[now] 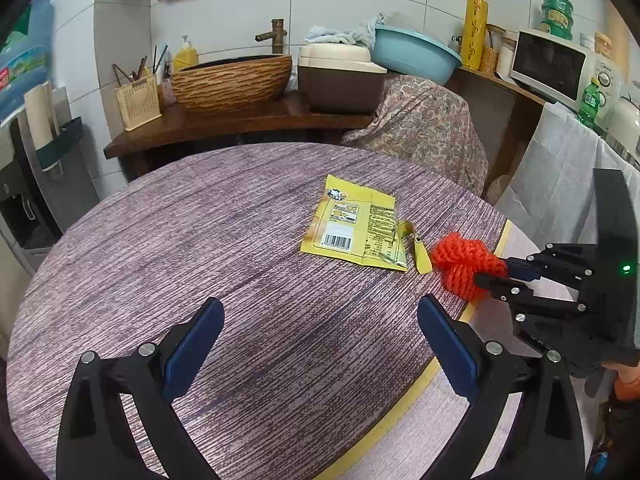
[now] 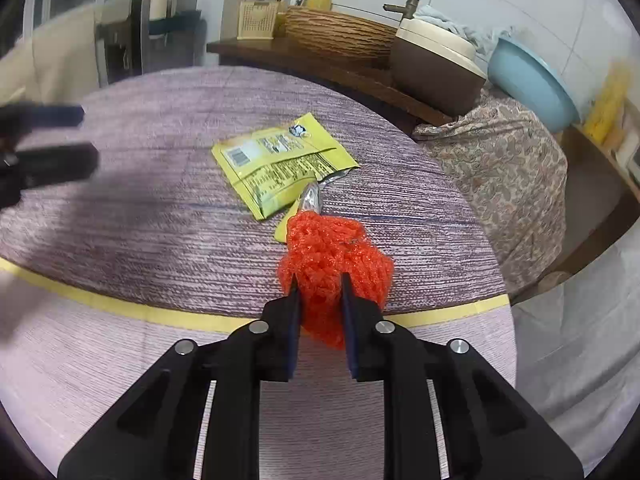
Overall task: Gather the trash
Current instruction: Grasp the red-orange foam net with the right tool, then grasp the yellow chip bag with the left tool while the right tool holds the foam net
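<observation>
A torn yellow snack wrapper (image 1: 354, 230) lies flat on the round purple table (image 1: 200, 240), with a torn-off strip (image 1: 420, 254) beside it. My right gripper (image 2: 320, 284) is shut on a bunched orange mesh net (image 2: 334, 264), which rests near the table's right edge; it also shows in the left wrist view (image 1: 464, 266). The wrapper (image 2: 280, 164) lies just beyond the net. My left gripper (image 1: 320, 320) is open and empty, above the table in front of the wrapper. It shows blurred at the left in the right wrist view (image 2: 48, 140).
A yellow tape line (image 2: 120, 304) crosses the tablecloth near the front. Behind the table a wooden counter (image 1: 240, 120) holds a woven basin (image 1: 232, 80), a brown box (image 1: 340, 80) and a blue tub (image 1: 416, 54). A patterned cloth heap (image 1: 424, 128) sits at the right.
</observation>
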`<state>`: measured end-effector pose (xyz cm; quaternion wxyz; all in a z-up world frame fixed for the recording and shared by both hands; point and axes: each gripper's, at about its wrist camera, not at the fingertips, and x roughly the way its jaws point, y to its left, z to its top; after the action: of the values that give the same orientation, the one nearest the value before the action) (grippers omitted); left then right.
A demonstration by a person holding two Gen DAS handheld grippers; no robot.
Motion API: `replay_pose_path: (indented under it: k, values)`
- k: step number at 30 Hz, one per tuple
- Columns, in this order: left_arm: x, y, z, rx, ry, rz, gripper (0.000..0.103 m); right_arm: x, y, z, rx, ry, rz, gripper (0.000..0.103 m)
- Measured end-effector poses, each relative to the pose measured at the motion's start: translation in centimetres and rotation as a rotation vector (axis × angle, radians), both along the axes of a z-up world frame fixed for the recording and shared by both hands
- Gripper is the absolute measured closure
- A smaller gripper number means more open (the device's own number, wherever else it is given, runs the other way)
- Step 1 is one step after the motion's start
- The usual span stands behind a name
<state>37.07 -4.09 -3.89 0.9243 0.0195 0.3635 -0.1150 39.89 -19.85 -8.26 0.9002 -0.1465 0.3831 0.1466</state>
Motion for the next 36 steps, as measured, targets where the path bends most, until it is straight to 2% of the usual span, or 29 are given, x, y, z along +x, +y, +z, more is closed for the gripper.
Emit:
replay_pose_path:
  k: [7,14,19,23,25,29,30,32,33,36]
  values:
    - [2.6,-2.3,-0.2,0.020,0.013,-0.029,0.007,-2.5,-2.3,1.7,0.117,-0.045,-0.010,0.087]
    - [5.9,-5.4,-1.0,-0.019,0.093,-0.145,0.007,-6.4,-5.8,2.8,0.228,-0.038,-0.021,0.087]
    - [8.1,-5.7,-1.6,-0.045,0.134,-0.192,0.007,-9.0,-8.1,3.4,0.242,-0.063,-0.044,0.087]
    - [9.8,-5.9,-1.8,-0.044,0.153,-0.193,0.009,-10.5,-9.4,3.6,0.237,-0.082,-0.062,0.087]
    - [10.5,-6.1,-1.8,-0.051,0.160,-0.179,0.010,-10.8,-10.0,3.4,0.246,-0.081,-0.072,0.086]
    - [11.9,-6.4,-2.1,-0.014,0.161,-0.123,0.010,-11.0,-10.3,2.8,0.248,-0.070,-0.074,0.086]
    - [11.9,-6.4,-2.0,-0.023,0.163,-0.113,0.011,-11.1,-10.1,2.7,0.239,-0.071,-0.071,0.086]
    - [11.1,-6.7,-1.7,-0.093,0.157,-0.152,0.011,-11.4,-9.9,2.3,0.235,-0.068,-0.061,0.086]
    - [10.6,-7.1,-1.6,-0.090,0.151,-0.166,0.011,-11.5,-9.9,2.2,0.237,-0.065,-0.058,0.086]
    - [8.8,-9.7,-1.8,0.008,0.138,-0.184,0.012,-11.6,-9.6,1.9,0.239,-0.063,-0.051,0.086]
